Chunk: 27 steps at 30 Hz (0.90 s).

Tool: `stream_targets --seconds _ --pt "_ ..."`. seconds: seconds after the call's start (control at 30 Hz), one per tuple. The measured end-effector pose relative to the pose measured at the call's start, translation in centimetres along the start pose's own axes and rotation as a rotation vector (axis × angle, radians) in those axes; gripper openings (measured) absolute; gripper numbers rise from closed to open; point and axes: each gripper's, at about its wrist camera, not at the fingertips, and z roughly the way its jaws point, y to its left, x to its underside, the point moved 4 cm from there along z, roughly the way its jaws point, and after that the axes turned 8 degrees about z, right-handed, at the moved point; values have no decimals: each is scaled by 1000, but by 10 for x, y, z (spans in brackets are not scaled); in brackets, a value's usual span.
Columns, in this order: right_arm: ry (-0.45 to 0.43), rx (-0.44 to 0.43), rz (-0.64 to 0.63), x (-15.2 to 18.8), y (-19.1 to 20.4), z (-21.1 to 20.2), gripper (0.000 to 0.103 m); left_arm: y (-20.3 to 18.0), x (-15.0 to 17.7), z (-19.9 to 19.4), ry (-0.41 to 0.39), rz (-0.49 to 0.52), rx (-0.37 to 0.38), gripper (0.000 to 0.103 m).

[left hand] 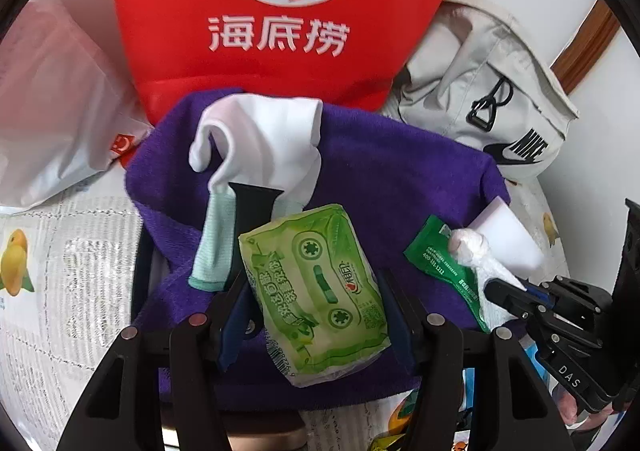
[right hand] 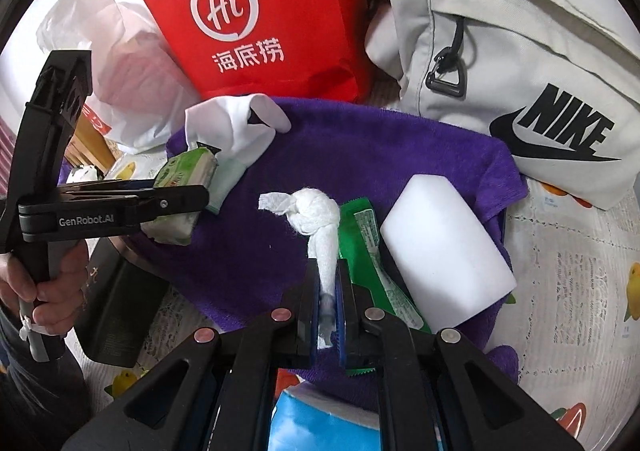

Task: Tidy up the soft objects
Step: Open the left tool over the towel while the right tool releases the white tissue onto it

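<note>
Left wrist view: purple towel (left hand: pixel 400 179) over a fruit-print tablecloth (left hand: pixel 60 271), red bag (left hand: pixel 280 11) and grey Nike bag (left hand: pixel 500 91) behind, against a white wall. Left gripper (left hand: pixel 316 303) pinching the green tissue pack (left hand: pixel 320 291) above the towel. Right gripper (right hand: pixel 328 287) clamped on the knotted white cloth (right hand: pixel 316 215), beside a white sponge (right hand: pixel 444 251). Green sachet (right hand: pixel 368 243) partly hidden; blue item below cut off.

Looks like a lived-in home: bench (right hand: pixel 580 271) under a lace-and-fruit-print cover, crowded with a red Haidilao takeaway bag (right hand: pixel 256 19), a grey Nike pouch (right hand: pixel 520 51), a plastic shopping bag (left hand: pixel 52 91) and a purple towel (left hand: pixel 400 179).
</note>
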Motion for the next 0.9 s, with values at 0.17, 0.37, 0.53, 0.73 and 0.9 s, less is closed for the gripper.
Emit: stream_targets --seconds 0.17,0.37,0.53,0.73,0.9 --pt "3 24 12 -4 -5 4 9 -2 -1 6 12 14 -14 60" --pt "-36 50 -30 -4 -3 -2 60 -5 -2 2 -11 8 10 73" --pt "-52 26 -21 -4 -1 -14 60 -5 0 -12 -25 10 -8 73" --pt "-80 30 -2 6 2 -34 60 -4 15 -36 -43 11 -26 73" --pt "-106 35 8 24 7 -62 60 -3 36 -64 -59 -4 -37 73"
